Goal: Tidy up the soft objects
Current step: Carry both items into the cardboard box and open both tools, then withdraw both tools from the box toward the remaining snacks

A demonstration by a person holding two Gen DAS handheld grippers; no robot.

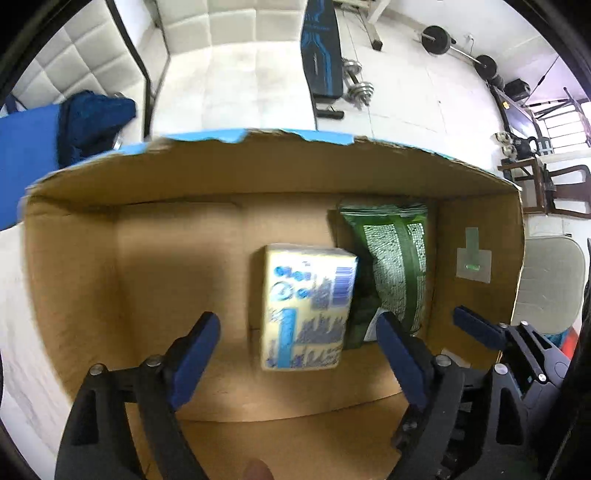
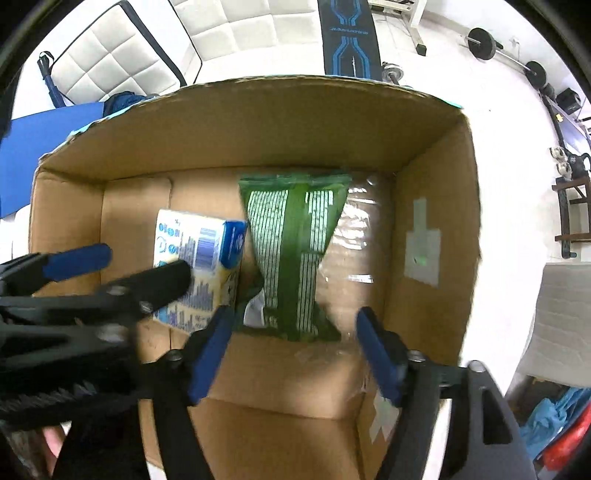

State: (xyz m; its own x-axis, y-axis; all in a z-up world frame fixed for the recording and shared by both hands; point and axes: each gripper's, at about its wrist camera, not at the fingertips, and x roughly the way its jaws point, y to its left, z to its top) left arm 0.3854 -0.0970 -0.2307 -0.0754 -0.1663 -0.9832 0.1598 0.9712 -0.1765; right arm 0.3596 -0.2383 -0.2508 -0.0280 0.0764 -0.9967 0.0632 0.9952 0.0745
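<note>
Nearest the left wrist lens, the left gripper (image 1: 297, 339) has its blue-padded jaws spread wide with nothing between them, poised over the open cardboard box (image 1: 258, 173). Just beyond its fingertips a white and yellow tissue pack (image 1: 308, 306) with blue print lies on the box floor, somewhat blurred. Touching that pack's right side is a green snack bag (image 1: 395, 266) printed with white text, lying flat with its crimped far end near the box's back wall. The right gripper (image 1: 480, 328) shows at the right edge of this view, over the box's right side.

From the right wrist view, the right gripper (image 2: 295, 343) also has its jaws spread and empty, hovering above the near end of the green snack bag (image 2: 295, 236). The tissue pack (image 2: 199, 266) lies to the bag's left, partly covered by the left gripper (image 2: 144, 260), which reaches in from the left edge with its jaws apart. A taped patch (image 2: 423, 254) sits on the inner right wall of the cardboard box (image 2: 436, 206). Beyond the box stand white padded panels (image 2: 229, 29), a black and blue exercise bench (image 2: 349, 40) and a barbell (image 2: 506, 51) on the pale floor.
</note>
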